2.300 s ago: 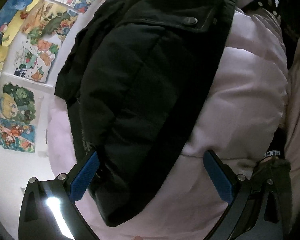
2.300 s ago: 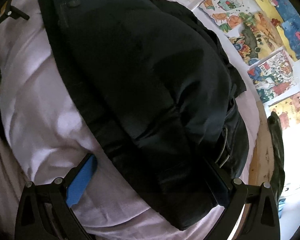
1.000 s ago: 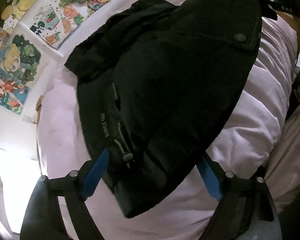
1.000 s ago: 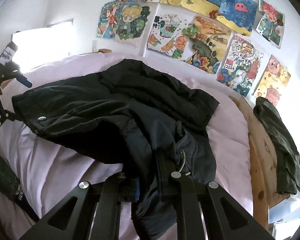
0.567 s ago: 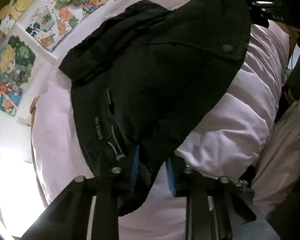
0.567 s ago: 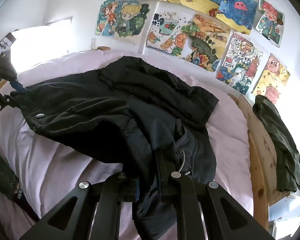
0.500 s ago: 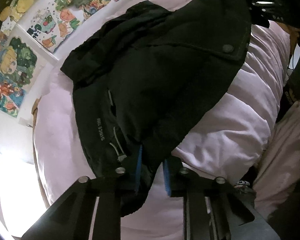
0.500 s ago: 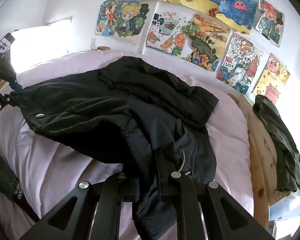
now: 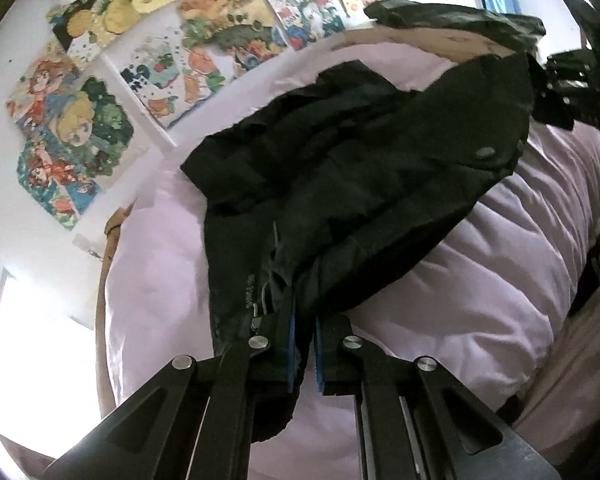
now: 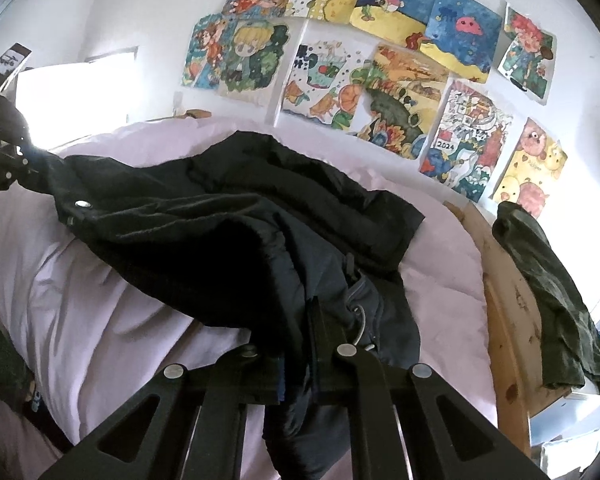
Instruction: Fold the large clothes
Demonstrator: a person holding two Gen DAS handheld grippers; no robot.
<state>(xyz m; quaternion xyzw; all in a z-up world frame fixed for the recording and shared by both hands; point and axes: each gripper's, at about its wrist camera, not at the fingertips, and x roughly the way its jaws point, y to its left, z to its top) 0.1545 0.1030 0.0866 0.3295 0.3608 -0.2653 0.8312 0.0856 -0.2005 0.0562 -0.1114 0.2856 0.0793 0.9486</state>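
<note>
— On the pink duvet (image 10: pixel 80 320), what lies there?
— A black jacket (image 10: pixel 228 216), spread across the middle; drawings (image 10: pixel 380 60) on the far wall.
— The grippers?
— Left gripper (image 9: pixel 304 344) clamped on the jacket's near hem; right gripper (image 10: pixel 296 360) pinched shut on its other near edge.

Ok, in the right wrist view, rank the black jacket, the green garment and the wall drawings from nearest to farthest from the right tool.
1. Black jacket: clamped in the right tool, on the pink duvet.
2. Green garment: right, draped on the wooden bed frame.
3. Wall drawings: farthest, above the bed.
</note>
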